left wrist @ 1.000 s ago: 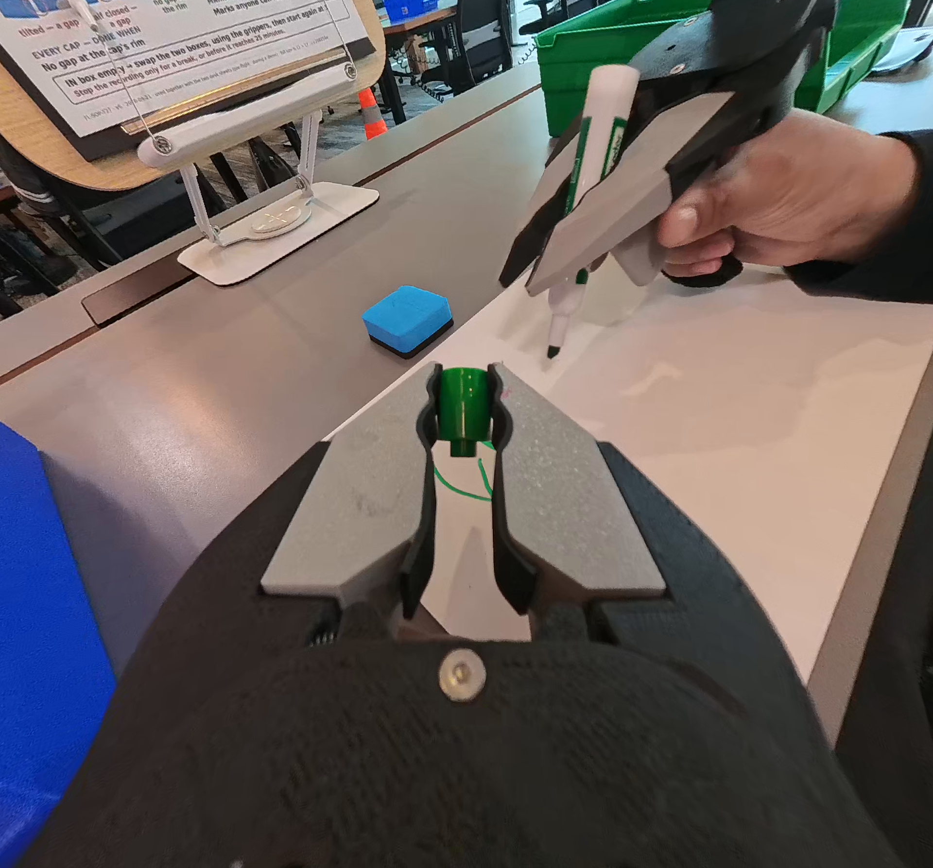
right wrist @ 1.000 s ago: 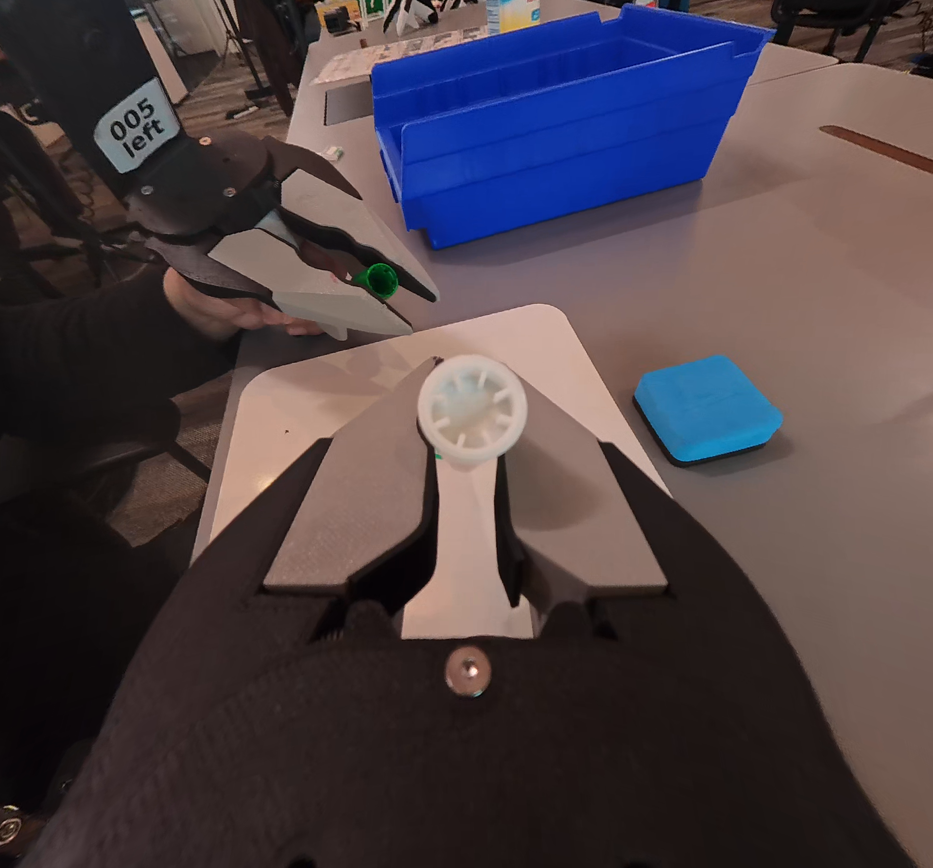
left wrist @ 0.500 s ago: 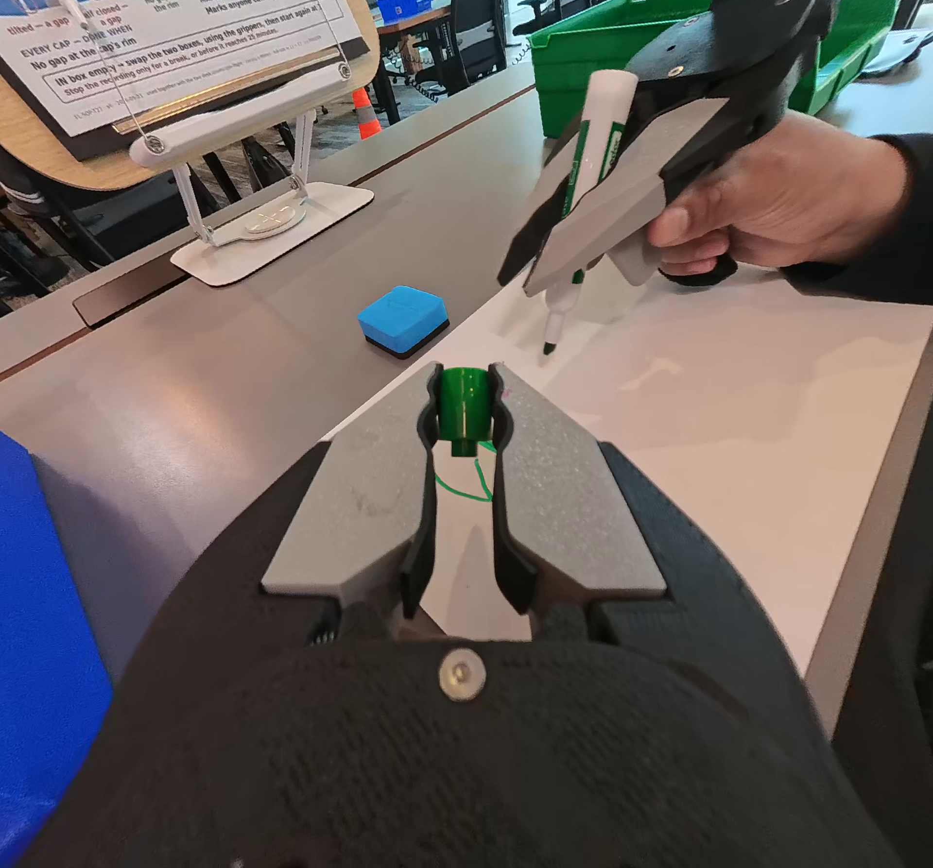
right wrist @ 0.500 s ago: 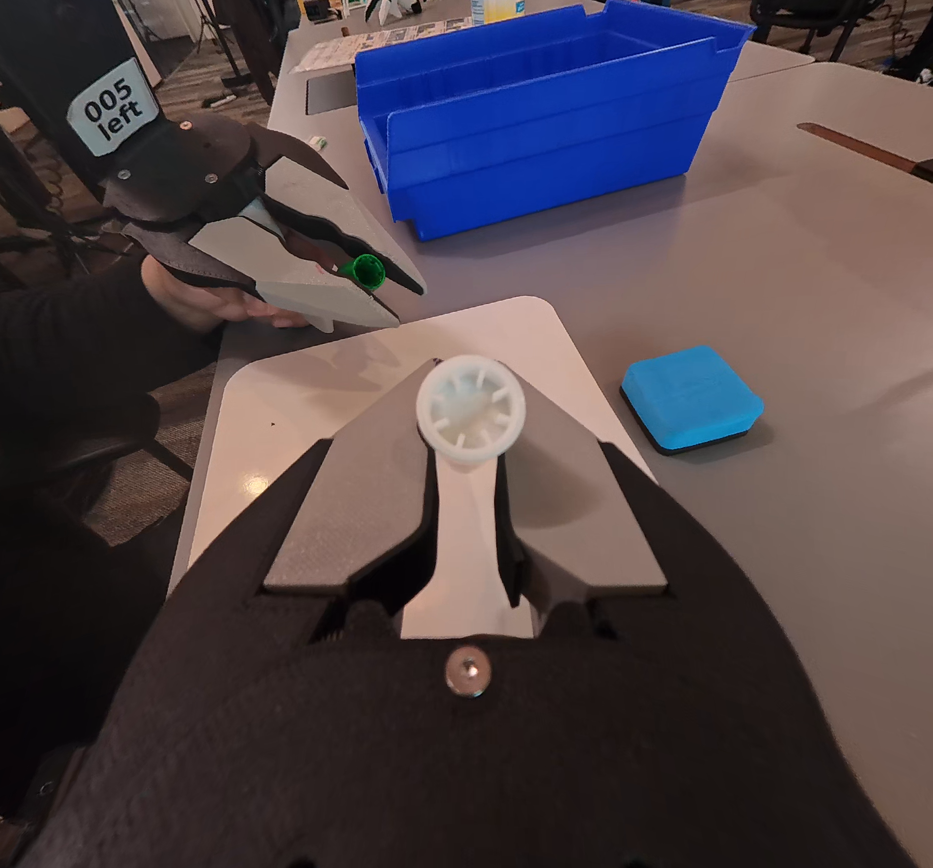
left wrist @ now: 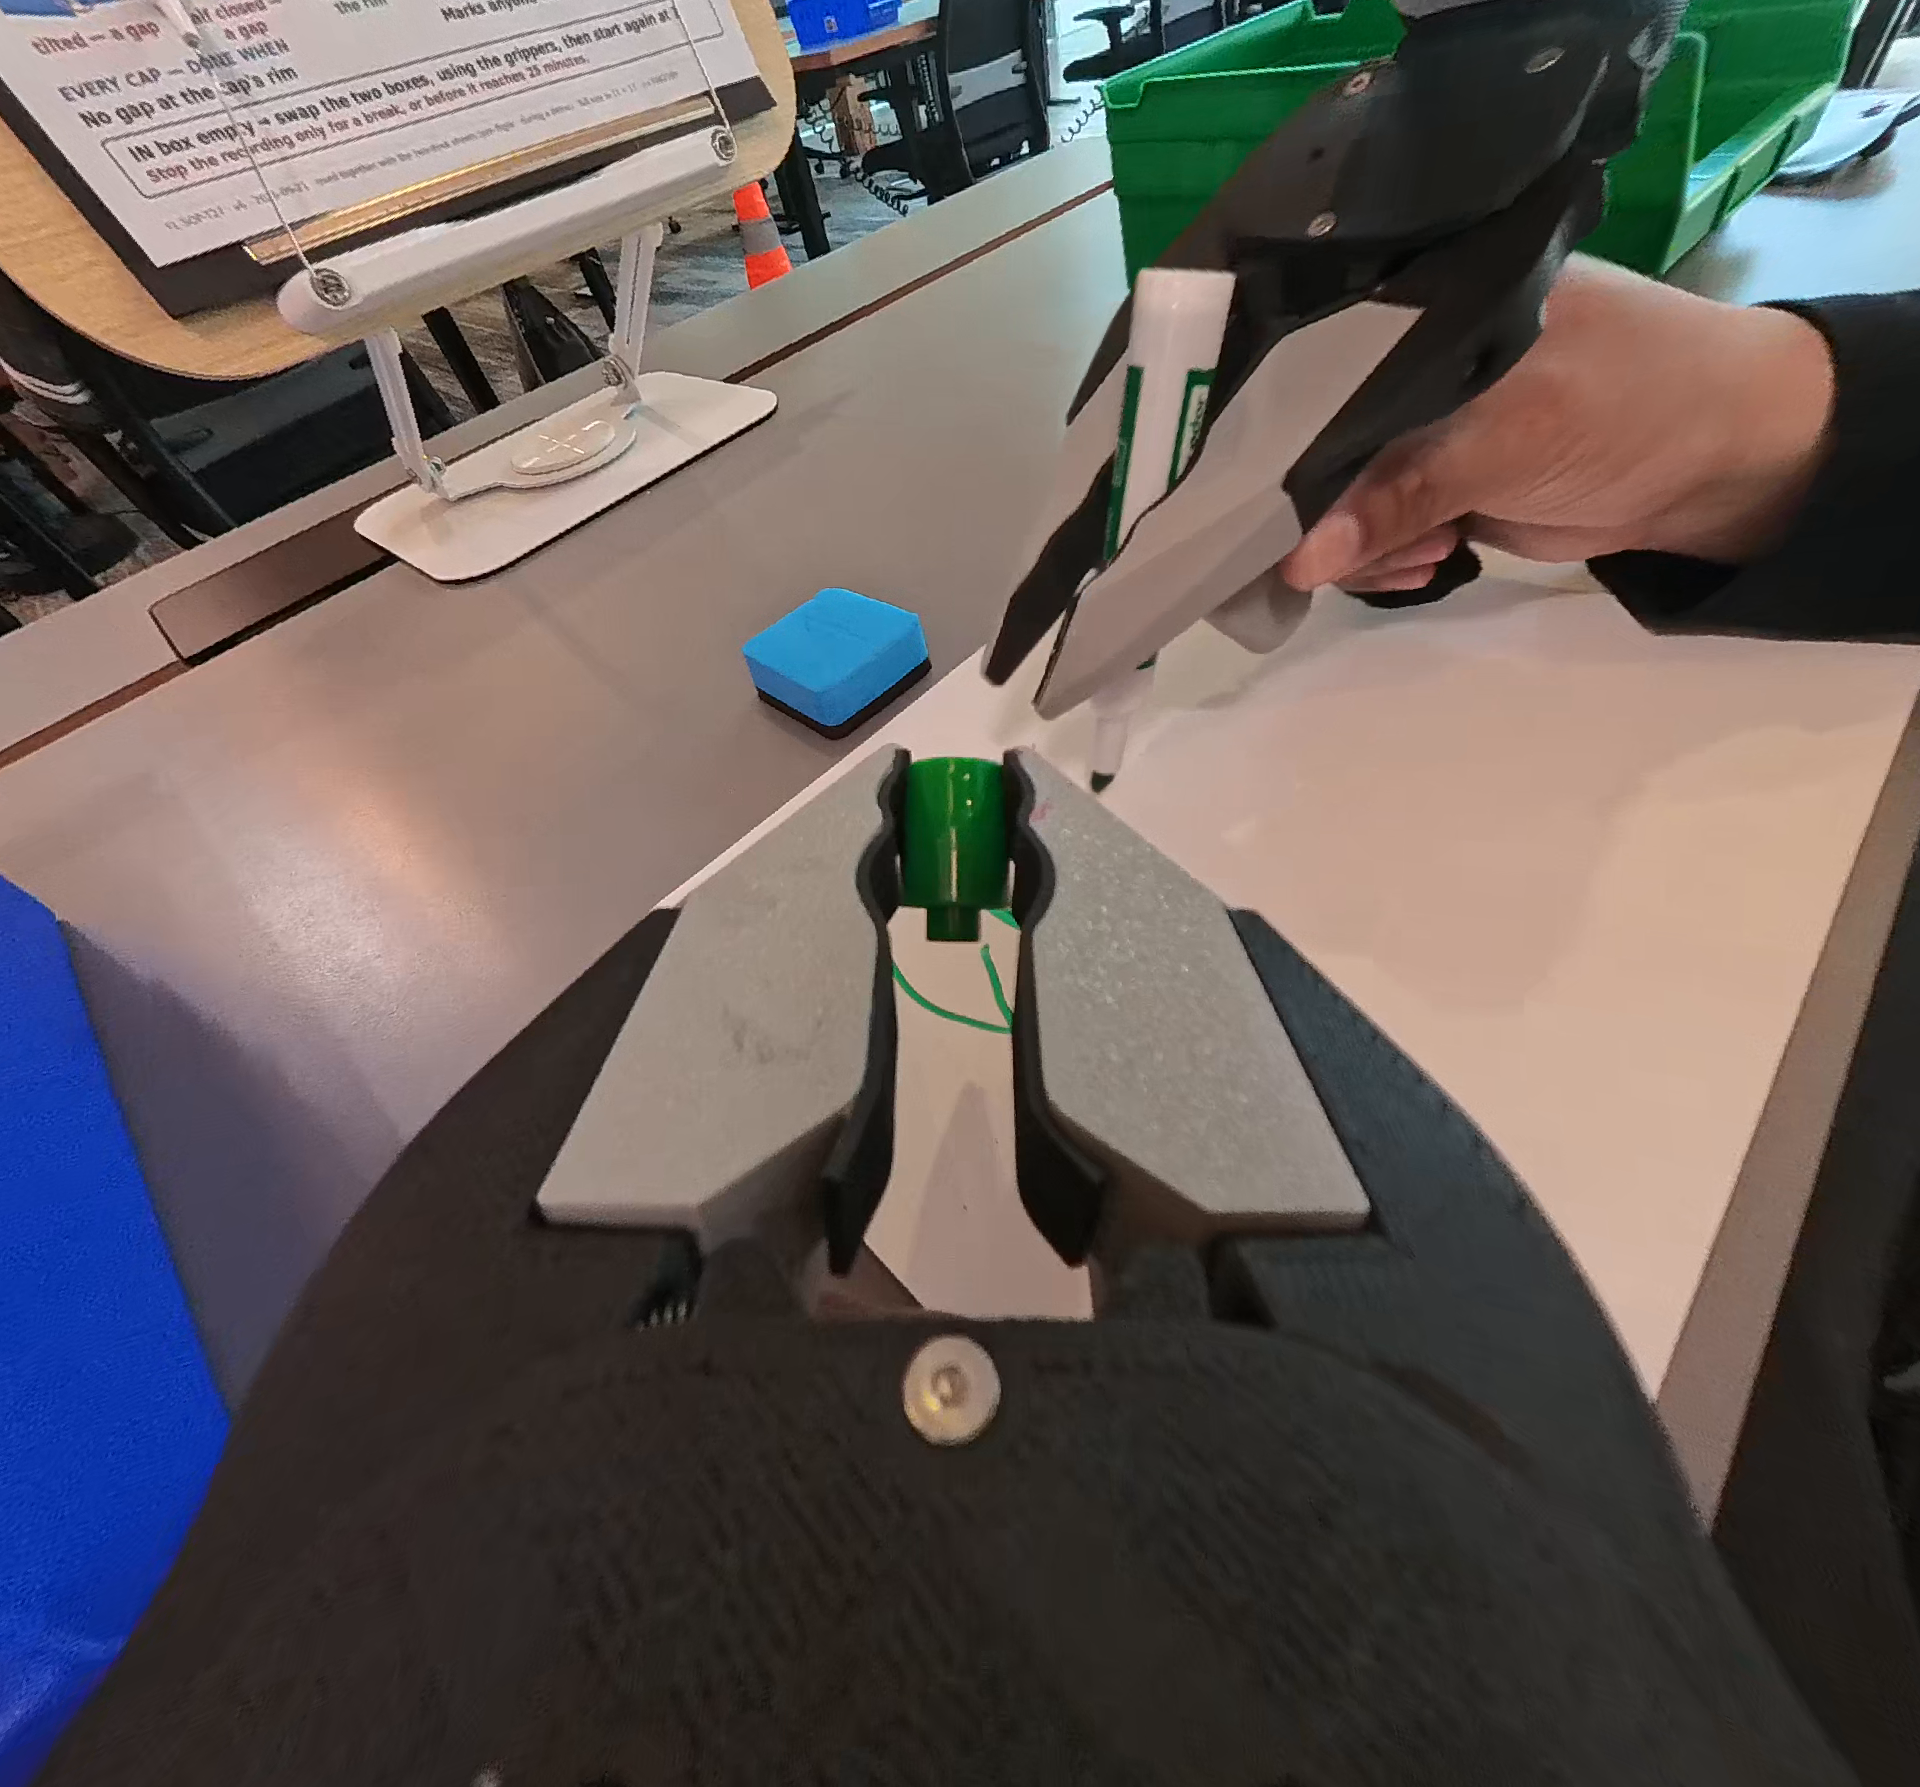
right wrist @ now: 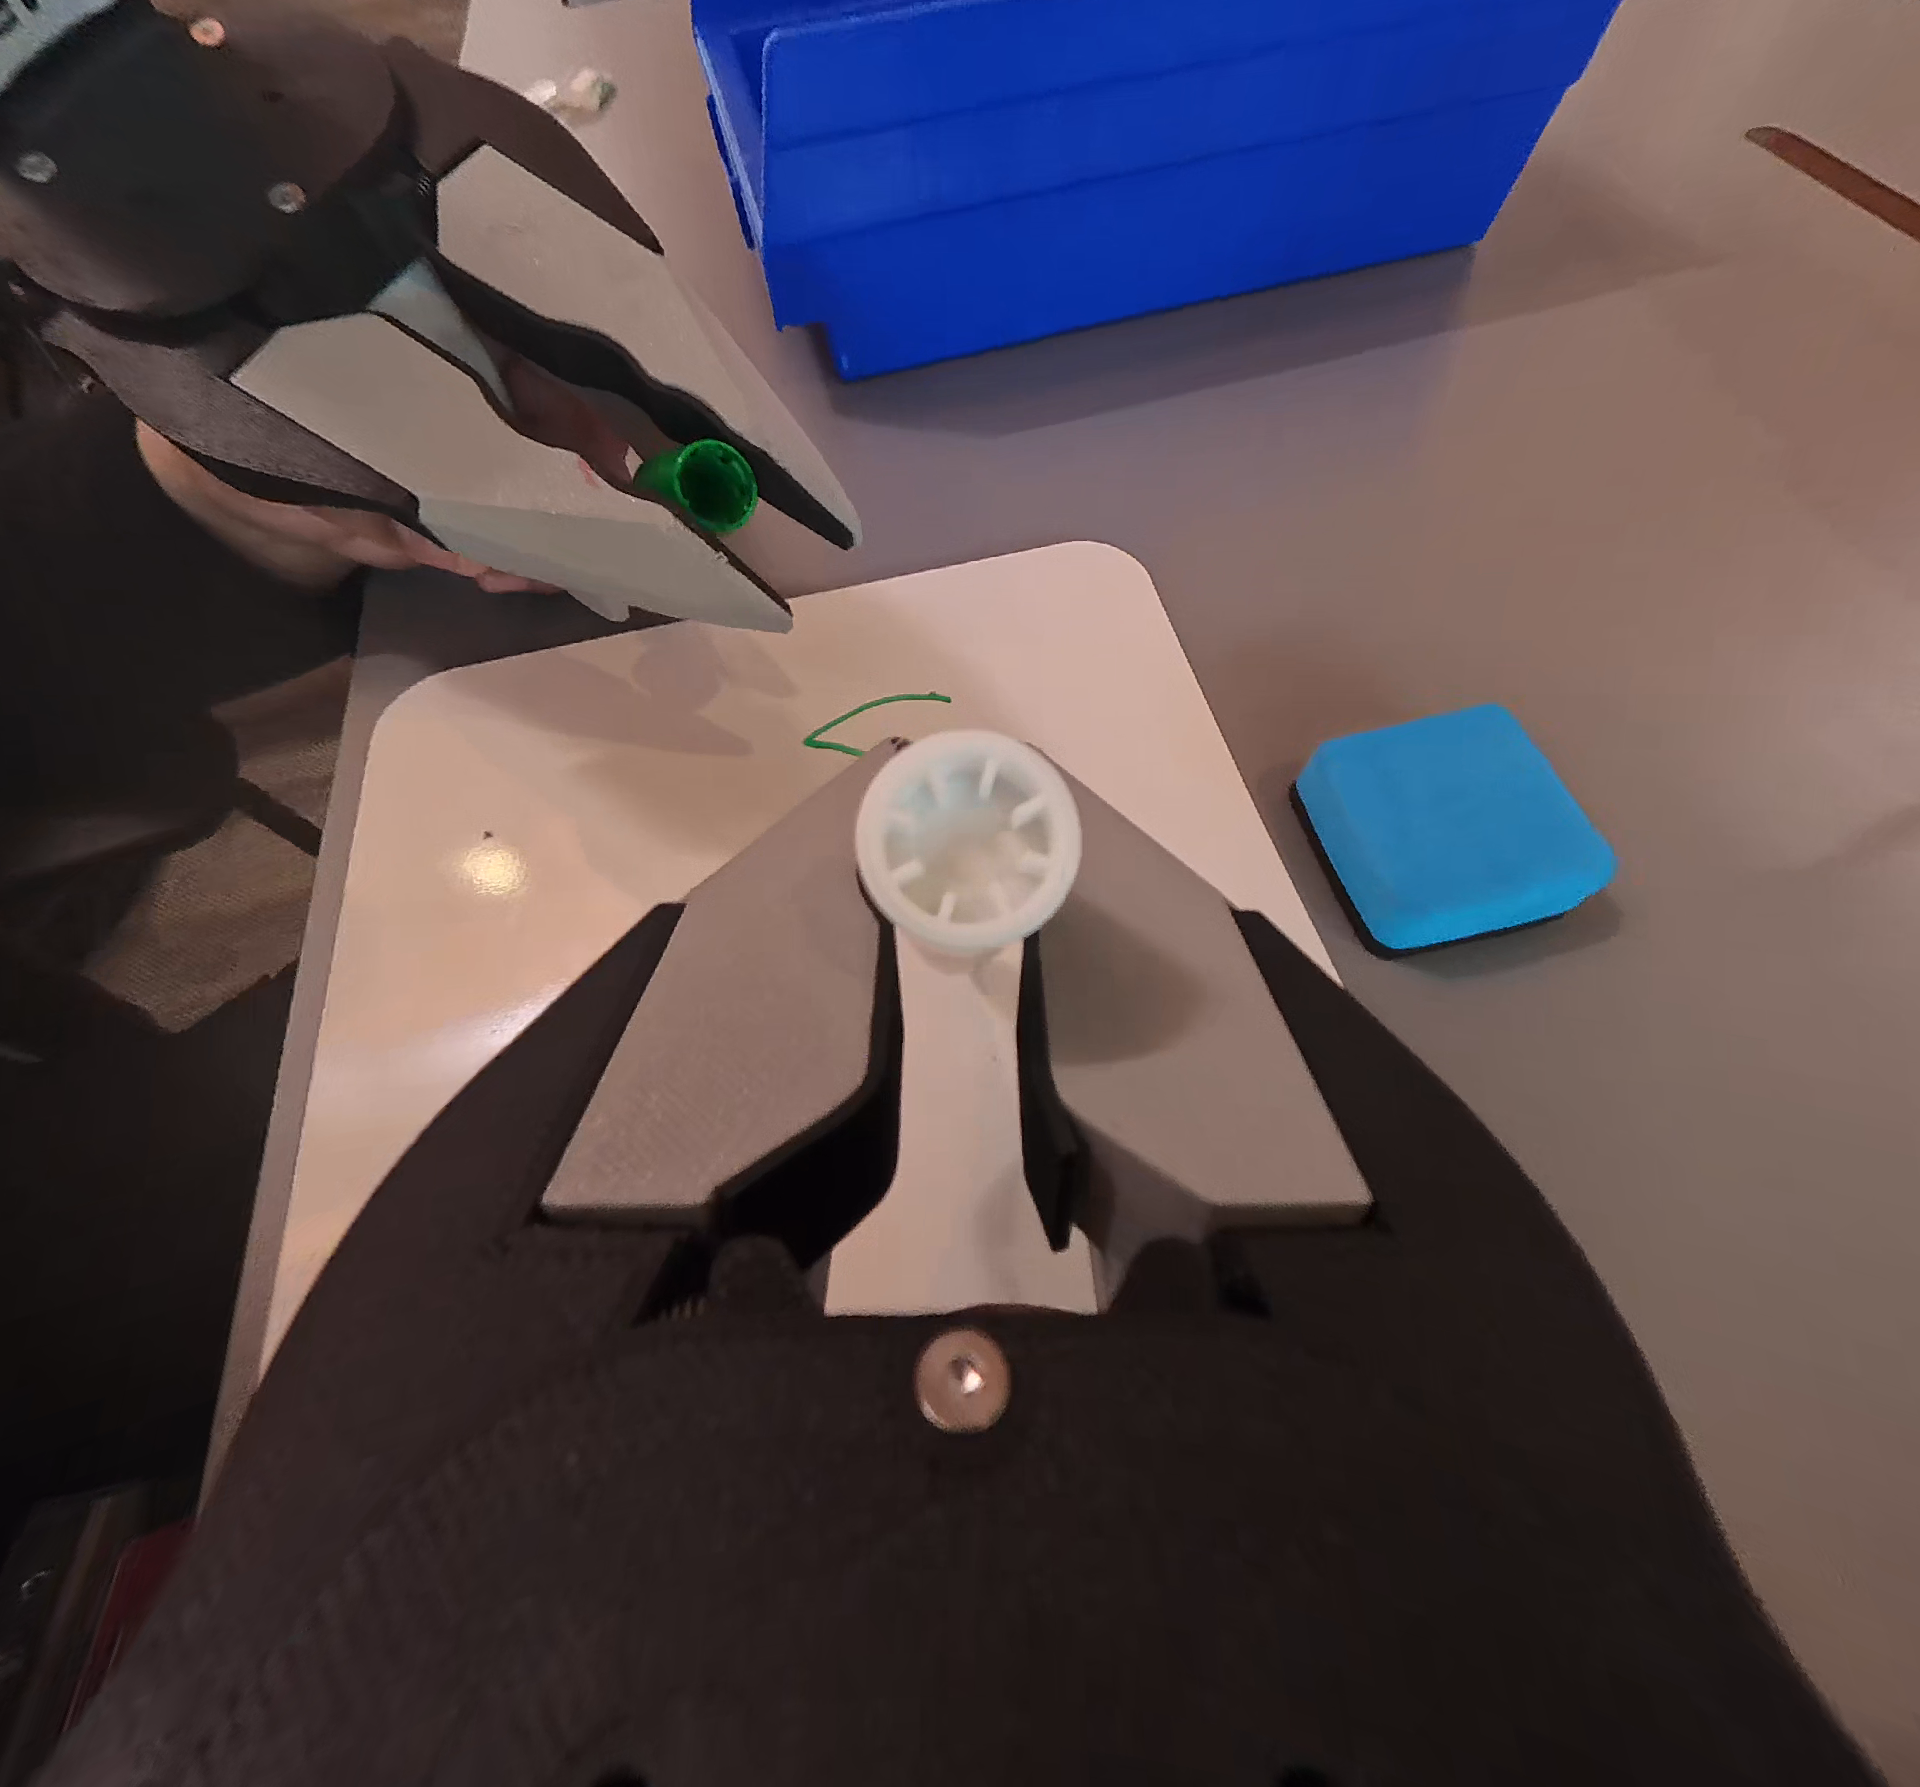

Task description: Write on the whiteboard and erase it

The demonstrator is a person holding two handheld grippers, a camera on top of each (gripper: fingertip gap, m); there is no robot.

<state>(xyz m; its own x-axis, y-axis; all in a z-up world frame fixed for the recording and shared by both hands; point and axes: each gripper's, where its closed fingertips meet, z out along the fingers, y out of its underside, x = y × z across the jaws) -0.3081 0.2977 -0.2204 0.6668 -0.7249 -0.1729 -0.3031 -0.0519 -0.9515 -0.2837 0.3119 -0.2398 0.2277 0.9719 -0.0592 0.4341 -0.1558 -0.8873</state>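
Two grippers, both busy: the right gripper [left wrist: 1049, 688] has its fingers clamped on the barrel of a white plastic marker with a green label [left wrist: 1164, 428], tip pointing down just above the flat white whiteboard [left wrist: 1455, 906], near a thin green squiggle [right wrist: 873, 714] already drawn there. The left gripper [left wrist: 954, 781] is pinched on the small green plastic marker cap [left wrist: 951, 844], pads pressing both sides. I'd guess the marker is light, stiff and a bit slick, so gripping mid-barrel like this makes sense, though it could twist if pushed hard into the board. A blue foam eraser with a black felt base [right wrist: 1455, 828] sits on the grey table [right wrist: 1558, 490] right beside the board; soft and squishy, best grabbed by its sides
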